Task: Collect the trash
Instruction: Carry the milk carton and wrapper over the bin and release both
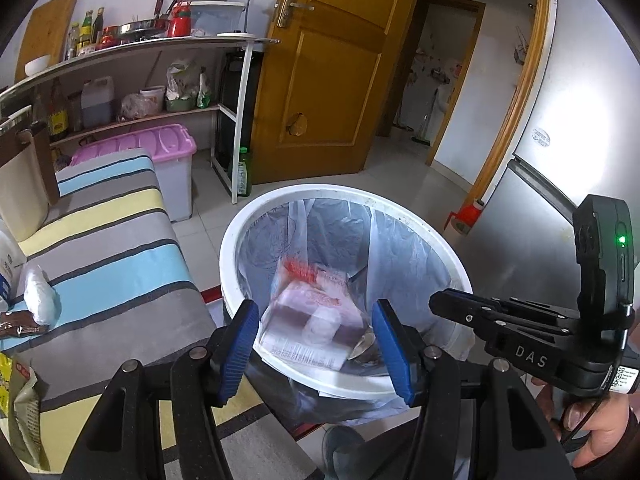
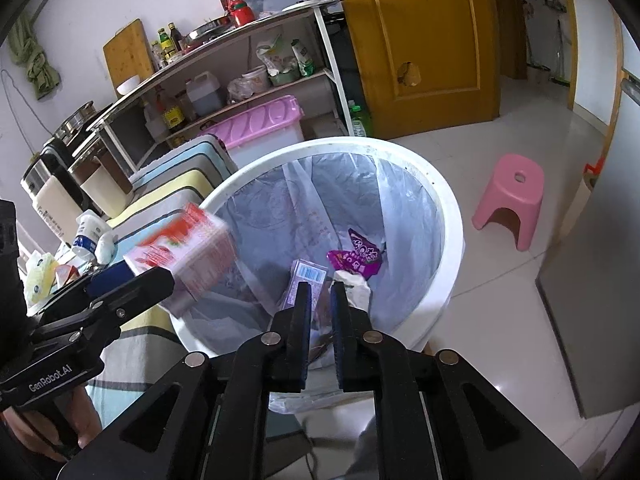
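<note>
A white bin (image 1: pixel 400 380) lined with a clear bag stands beside a striped sofa; it also shows in the right wrist view (image 2: pixel 448 216). My left gripper (image 1: pixel 316 348) is open over the bin's near rim. A blurred pink and red carton (image 1: pixel 312 316) is between and just beyond its fingers, falling free; in the right wrist view the carton (image 2: pixel 188 248) is at the left gripper's tip above the bin's left rim. My right gripper (image 2: pixel 321 304) is shut and empty over the bin. A purple wrapper (image 2: pixel 354 258), a barcoded packet (image 2: pixel 306 280) and crumpled paper (image 2: pixel 354 292) lie inside.
Striped sofa (image 1: pixel 112 248) at the left carries a crumpled tissue (image 1: pixel 40 296), a brown wrapper (image 1: pixel 20 326), a yellow-green bag (image 1: pixel 16 400) and a small white bottle (image 2: pixel 88 236). Pink-lidded box (image 1: pixel 160 152), shelf, green bottle (image 1: pixel 245 172), pink stool (image 2: pixel 512 200), fridge (image 1: pixel 532 216), open door.
</note>
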A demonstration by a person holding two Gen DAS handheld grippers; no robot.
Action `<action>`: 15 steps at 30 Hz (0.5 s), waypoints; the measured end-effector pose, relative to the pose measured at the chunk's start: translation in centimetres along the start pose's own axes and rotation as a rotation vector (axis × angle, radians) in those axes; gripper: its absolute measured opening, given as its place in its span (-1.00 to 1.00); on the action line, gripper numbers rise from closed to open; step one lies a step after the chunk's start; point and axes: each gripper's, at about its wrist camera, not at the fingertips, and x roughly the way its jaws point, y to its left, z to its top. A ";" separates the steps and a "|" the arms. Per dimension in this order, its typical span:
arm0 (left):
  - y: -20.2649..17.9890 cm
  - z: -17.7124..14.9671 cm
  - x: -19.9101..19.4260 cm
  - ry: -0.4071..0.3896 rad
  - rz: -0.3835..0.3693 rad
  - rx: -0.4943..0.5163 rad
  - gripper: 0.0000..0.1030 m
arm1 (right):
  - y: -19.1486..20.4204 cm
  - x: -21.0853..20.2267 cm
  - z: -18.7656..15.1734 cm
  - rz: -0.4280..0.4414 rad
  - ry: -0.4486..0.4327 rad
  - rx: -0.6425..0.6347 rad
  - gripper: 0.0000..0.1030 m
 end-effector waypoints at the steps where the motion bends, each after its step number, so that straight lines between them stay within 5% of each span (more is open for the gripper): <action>1: 0.0 0.0 0.0 0.000 -0.001 0.000 0.14 | 0.0 0.0 0.0 -0.001 0.000 0.000 -0.72; 15: 0.4 -1.1 -3.3 -0.053 0.034 -0.012 0.14 | 1.7 -2.6 -0.5 0.051 -0.047 -0.030 -0.69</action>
